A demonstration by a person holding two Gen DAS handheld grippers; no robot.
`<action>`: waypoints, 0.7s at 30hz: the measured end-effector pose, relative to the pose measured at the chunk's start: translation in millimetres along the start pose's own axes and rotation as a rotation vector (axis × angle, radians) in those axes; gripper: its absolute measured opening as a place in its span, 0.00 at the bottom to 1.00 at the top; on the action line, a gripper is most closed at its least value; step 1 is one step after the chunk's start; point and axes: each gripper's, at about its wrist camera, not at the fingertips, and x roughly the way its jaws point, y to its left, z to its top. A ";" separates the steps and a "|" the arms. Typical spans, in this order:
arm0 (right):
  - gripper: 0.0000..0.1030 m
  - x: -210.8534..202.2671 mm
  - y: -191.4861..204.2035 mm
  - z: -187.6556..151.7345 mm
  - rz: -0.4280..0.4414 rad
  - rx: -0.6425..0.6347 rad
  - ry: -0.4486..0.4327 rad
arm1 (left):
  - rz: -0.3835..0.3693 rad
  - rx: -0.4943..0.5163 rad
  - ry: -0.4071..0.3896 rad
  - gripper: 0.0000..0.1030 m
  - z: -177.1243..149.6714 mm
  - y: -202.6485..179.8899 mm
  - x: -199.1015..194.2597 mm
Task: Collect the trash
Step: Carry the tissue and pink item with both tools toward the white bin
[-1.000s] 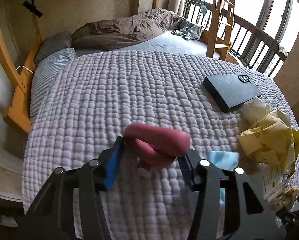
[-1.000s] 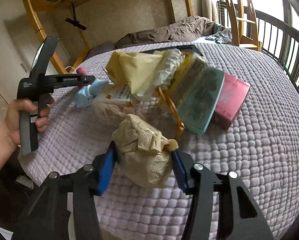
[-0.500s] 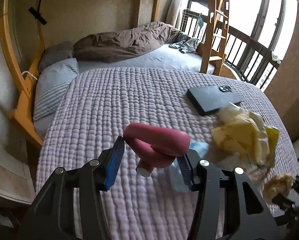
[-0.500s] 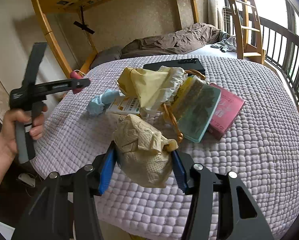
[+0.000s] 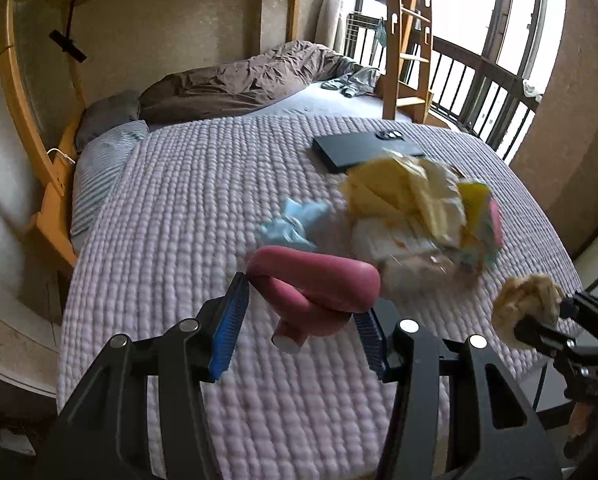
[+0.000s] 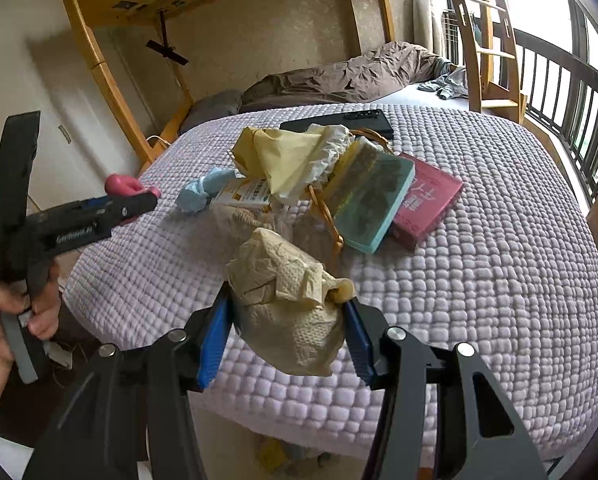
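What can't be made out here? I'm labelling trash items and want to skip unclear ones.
- Trash pile, left wrist view: motion blur smears the wrappers.
- Dark pink object in the left gripper: what it is cannot be told.
- Crumpled paper towel in the right gripper: any contents are wrapped inside.
- Yellowish scraps below the bed edge, right wrist view: too small, partly behind the gripper.

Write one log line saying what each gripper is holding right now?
left gripper: shut on pink object | right gripper: shut on crumpled paper towel | trash pile: on bed
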 end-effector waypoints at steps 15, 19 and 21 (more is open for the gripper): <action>0.49 -29.9 -5.0 -35.9 0.015 0.011 0.024 | -0.029 0.019 0.029 0.52 -47.9 -39.2 -27.4; 0.49 -37.7 -2.4 -43.4 0.027 0.004 0.028 | -0.034 0.031 0.038 0.52 -57.6 -47.5 -32.7; 0.49 -41.3 0.0 -48.0 0.034 -0.002 0.034 | -0.041 0.034 0.049 0.52 -63.3 -51.8 -34.6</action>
